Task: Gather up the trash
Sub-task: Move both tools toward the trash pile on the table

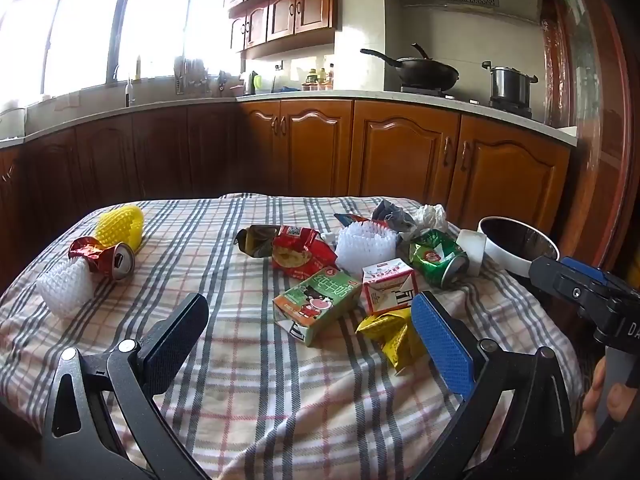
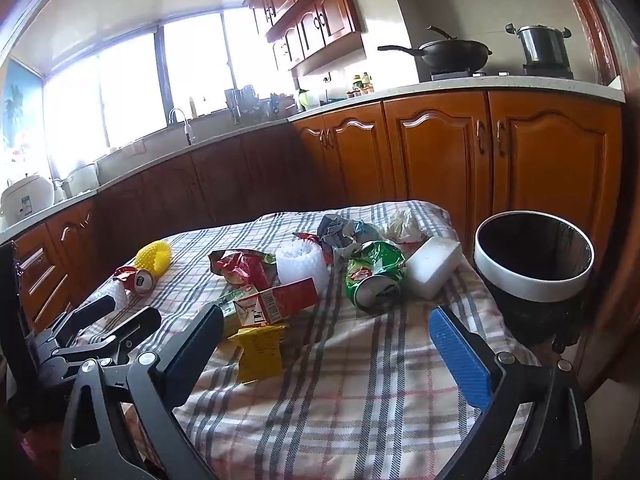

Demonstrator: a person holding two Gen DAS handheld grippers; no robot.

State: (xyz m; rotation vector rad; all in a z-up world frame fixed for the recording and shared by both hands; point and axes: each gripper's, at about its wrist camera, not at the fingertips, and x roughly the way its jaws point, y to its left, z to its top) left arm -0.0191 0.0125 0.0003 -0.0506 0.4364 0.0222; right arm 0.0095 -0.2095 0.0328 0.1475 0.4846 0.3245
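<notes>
Trash lies scattered on the plaid tablecloth (image 1: 248, 380). My left gripper (image 1: 310, 304) is open and low over the cloth, just short of a green milk carton (image 1: 316, 304), a red-and-white carton (image 1: 386, 284) and a yellow wrapper (image 1: 392, 336). Behind them are a crushed green can (image 1: 438, 260), a red snack bag (image 1: 300, 252) and a white foam net (image 1: 366, 242). At far left sit a crushed red can (image 1: 106, 258) and a yellow foam net (image 1: 120, 226). My right gripper (image 2: 326, 314) is open and empty, near the green can (image 2: 374, 276) and a white-rimmed black bin (image 2: 532, 276).
A white foam block (image 2: 434, 266), crumpled grey paper (image 2: 344, 232) and a white tissue (image 2: 404, 220) lie at the table's far right. A second white foam net (image 1: 66, 286) is at the left edge. Wooden kitchen cabinets (image 1: 400, 148) stand behind the table. A hand (image 1: 596, 396) shows at lower right.
</notes>
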